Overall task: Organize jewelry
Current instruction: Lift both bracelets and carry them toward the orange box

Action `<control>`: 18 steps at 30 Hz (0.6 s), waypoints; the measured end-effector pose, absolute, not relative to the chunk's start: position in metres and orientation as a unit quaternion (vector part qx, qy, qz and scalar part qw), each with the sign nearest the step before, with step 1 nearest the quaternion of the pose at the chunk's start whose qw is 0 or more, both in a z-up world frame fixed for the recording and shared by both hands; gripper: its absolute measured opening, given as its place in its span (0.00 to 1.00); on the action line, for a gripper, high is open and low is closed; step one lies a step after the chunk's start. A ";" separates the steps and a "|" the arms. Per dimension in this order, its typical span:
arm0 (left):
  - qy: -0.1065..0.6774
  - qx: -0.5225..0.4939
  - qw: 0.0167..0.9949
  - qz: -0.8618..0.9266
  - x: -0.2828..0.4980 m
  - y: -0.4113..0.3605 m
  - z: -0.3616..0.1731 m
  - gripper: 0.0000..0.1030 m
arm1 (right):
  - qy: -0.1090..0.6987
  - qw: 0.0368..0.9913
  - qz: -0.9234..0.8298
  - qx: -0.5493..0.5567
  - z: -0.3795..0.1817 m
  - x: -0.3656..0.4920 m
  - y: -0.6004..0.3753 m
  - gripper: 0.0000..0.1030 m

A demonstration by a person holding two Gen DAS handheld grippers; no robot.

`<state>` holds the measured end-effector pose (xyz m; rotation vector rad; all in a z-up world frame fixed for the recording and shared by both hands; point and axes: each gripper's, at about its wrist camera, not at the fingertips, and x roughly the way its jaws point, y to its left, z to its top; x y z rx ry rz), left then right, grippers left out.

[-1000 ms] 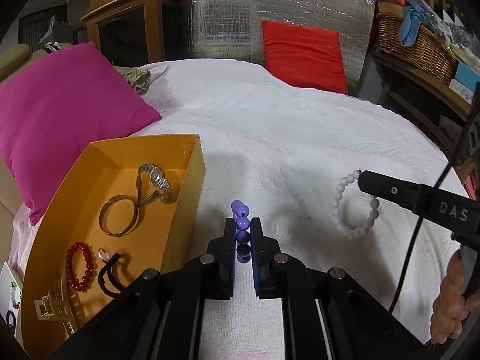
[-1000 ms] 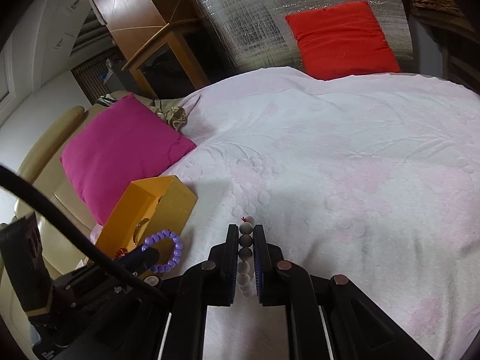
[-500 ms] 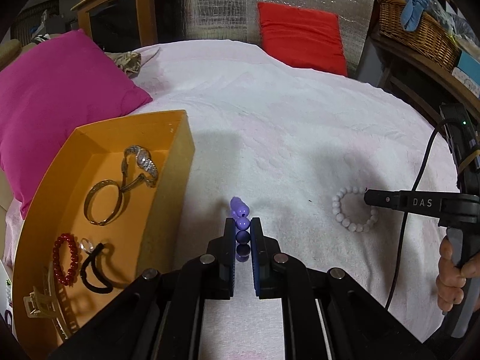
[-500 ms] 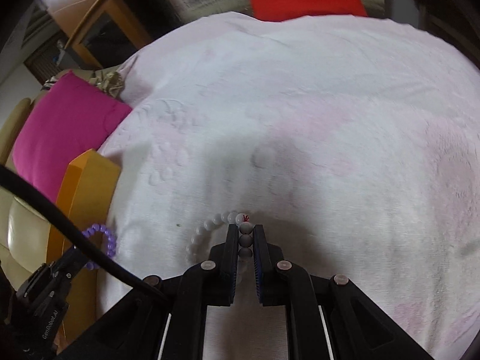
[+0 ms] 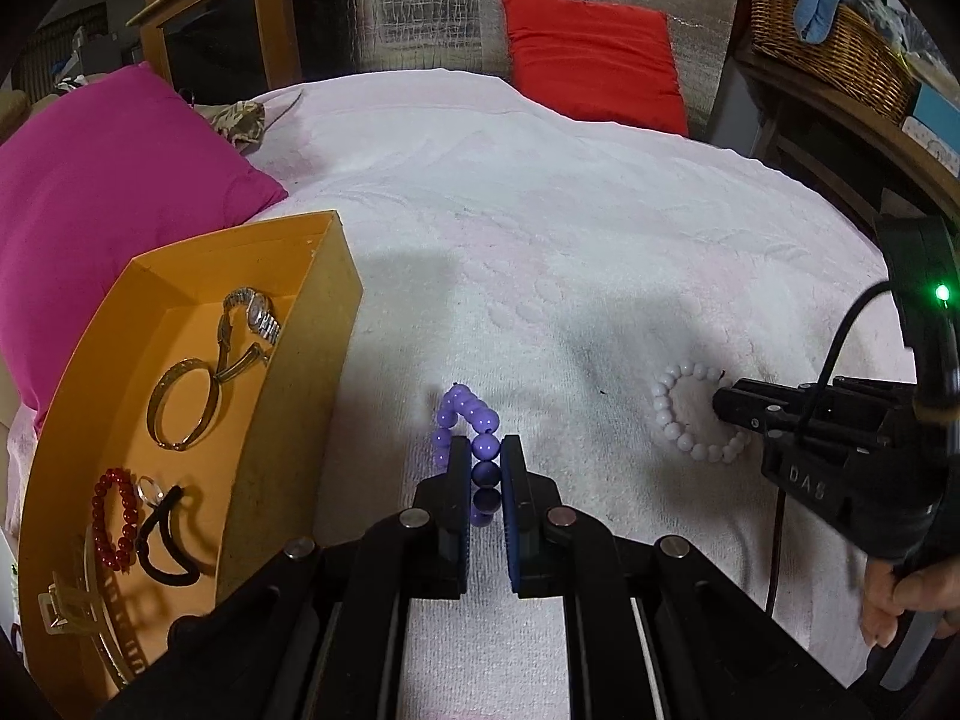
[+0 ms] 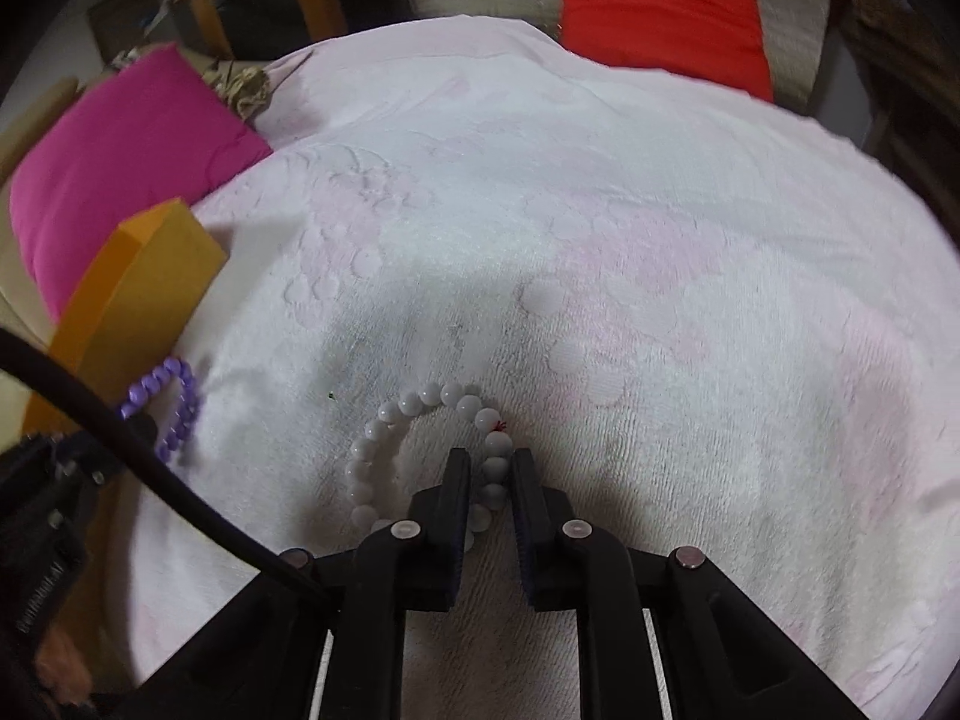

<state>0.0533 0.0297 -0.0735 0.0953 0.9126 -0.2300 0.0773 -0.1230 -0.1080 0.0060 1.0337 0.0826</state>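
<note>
My left gripper (image 5: 485, 461) is shut on a purple bead bracelet (image 5: 465, 420) that lies on the white blanket, just right of the orange box (image 5: 288, 396). The box holds a watch (image 5: 252, 315), a gold bangle (image 5: 183, 402), a red bead bracelet (image 5: 111, 516), a black hair tie (image 5: 162, 540) and a hair claw (image 5: 72, 606). My right gripper (image 6: 491, 468) has its jaws slightly parted around a white bead bracelet (image 6: 408, 444) lying flat on the blanket. It also shows in the left wrist view (image 5: 690, 414), with the right gripper (image 5: 720, 405) at its right side.
A magenta pillow (image 5: 102, 180) lies behind the box. A red cushion (image 5: 591, 66) leans against a silver foil panel at the back. A wicker basket (image 5: 834, 42) stands on a shelf at the right. A wooden cabinet (image 5: 234, 30) stands at the back left.
Both grippers have come down to the blanket. The white bracelet now lies flat and the right jaws have parted slightly. The purple bracelet now rests on the blanket beside the box.
</note>
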 end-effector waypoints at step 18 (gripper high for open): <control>0.395 0.065 0.912 -0.090 0.040 0.031 -0.051 0.09 | 0.335 0.940 0.037 0.052 -0.040 0.053 -0.134 0.11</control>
